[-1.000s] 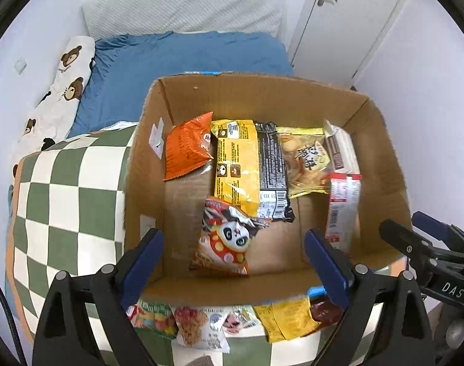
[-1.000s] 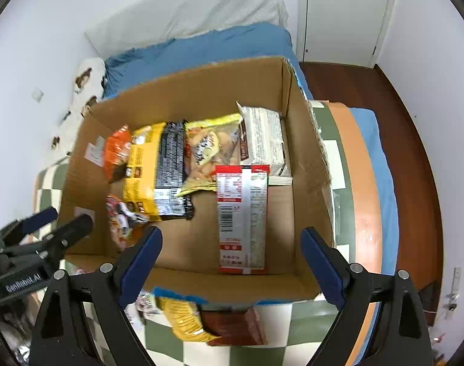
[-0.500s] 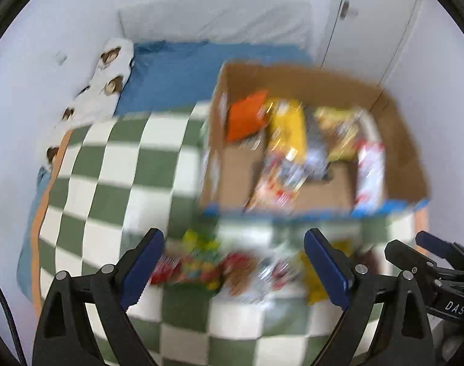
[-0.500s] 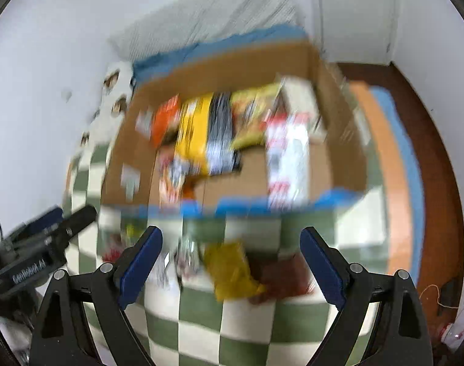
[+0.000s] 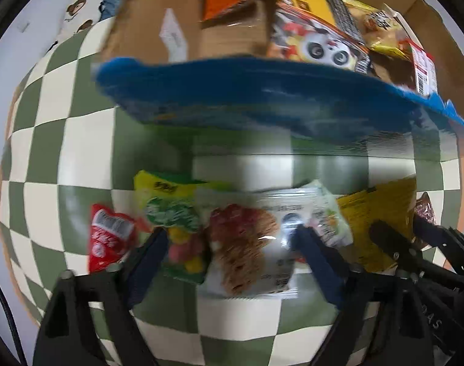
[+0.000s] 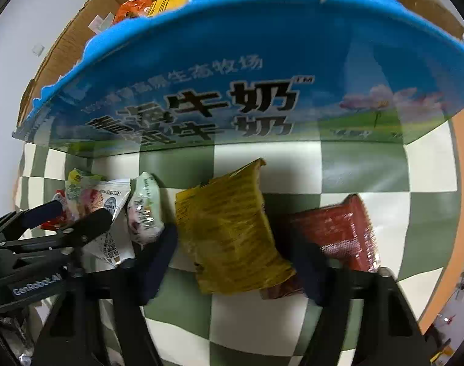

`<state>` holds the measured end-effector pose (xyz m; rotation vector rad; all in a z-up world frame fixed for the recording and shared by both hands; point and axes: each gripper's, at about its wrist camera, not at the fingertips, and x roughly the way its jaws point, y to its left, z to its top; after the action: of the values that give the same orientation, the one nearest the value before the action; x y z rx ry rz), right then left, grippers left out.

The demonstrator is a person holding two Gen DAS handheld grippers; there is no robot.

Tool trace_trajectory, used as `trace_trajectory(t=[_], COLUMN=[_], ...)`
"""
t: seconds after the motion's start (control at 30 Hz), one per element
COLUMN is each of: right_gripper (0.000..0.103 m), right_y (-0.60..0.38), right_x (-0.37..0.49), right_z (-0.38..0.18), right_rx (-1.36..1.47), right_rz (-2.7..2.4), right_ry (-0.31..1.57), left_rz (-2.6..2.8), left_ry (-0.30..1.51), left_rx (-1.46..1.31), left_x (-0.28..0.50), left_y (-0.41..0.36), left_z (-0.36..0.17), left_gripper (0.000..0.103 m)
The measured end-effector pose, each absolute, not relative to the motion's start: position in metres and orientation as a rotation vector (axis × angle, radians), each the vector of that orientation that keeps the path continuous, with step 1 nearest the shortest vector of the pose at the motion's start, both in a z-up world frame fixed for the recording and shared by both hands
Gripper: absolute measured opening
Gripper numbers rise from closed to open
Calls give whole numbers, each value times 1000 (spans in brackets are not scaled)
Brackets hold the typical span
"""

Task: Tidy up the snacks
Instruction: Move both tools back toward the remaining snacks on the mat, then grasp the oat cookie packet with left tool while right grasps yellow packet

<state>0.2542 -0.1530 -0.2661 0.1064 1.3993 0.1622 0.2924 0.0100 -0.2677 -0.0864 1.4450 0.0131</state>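
Two grippers: both point nearly straight down at the packets on the checked cover (image 5: 88,140), just before the box (image 6: 232,61).
Left gripper (image 5: 232,238): jaws closing around the clear packet (image 5: 247,253); a pad sits at each side of it, but blur hides whether they press yet.
Right gripper (image 6: 238,250): jaws closing around the yellow packet (image 6: 228,231); the pads sit at its two edges, and I cannot tell if they bite.
Task's things: clear packet between the left fingers, green packet (image 5: 177,213) touching its left edge and partly under the left finger, red sachet (image 5: 109,238) further left. Yellow packet between the right fingers, brown-red packet (image 6: 338,231) just right of it and partly beneath its corner.
Risk, left: the left finger may pinch the green packet along with the clear one, since the two overlap; both would lift, or one would drop short of the box.
Risk, right: the right finger may catch the brown-red packet's edge and drag it.
Risk, grip: soft puffed bags can squirt out of closing pads, or crush if squeezed flat.
Risk, grippers: they work near each other, the left one's fingers showing at the right camera's left edge; a sideways lift could knock them together.
Risk, box: its blue wall stands just ahead, so a low carry would snag the rim.
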Motion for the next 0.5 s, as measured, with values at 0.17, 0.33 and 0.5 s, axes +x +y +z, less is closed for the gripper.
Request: trace_trajectory(t=[0.17, 0.33, 0.5], right_gripper=[47, 45, 45], right_y=[-158, -168, -184], right_x=[245, 224, 179], right_z=[-267, -256, -255], right_rx=[116, 186, 238], right_rz=[169, 205, 241], right_ry=[1399, 1414, 1456], left_rz=[28, 13, -18], left_ry=[1427, 1426, 1439], left_rx=[-64, -138, -168], left_x=[287, 256, 211], left_y=[1, 5, 2], left_z=[-269, -253, -253], left_gripper=[49, 41, 42])
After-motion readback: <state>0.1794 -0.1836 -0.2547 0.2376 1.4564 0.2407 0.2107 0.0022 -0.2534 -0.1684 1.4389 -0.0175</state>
